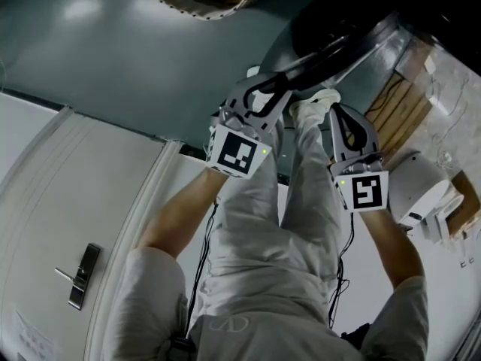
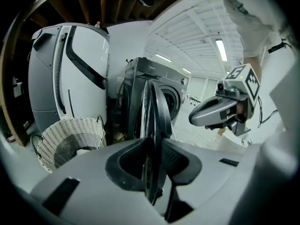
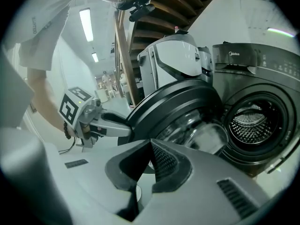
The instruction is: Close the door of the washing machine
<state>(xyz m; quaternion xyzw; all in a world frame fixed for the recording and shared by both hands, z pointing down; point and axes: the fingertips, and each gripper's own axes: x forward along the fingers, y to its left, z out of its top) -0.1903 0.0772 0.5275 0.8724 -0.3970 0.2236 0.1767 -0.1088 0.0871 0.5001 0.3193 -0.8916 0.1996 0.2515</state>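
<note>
Part-open washing machine door (image 2: 157,102) is clamped at its rim by left hand-held gripper (image 2: 153,149); right hand-held gripper (image 3: 150,148) sits fully closed, empty.

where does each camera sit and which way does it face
Head view: on the person's head, facing steeply down at the left gripper, right gripper and round dark washing machine door; forearms and trousers show.
Left gripper view: on the left gripper, along jaws clamped on the door's edge; right gripper shows.
Right gripper view: on the right gripper, along shut jaws at door and steel drum; left gripper shows.
Shared: all show the door.
</note>
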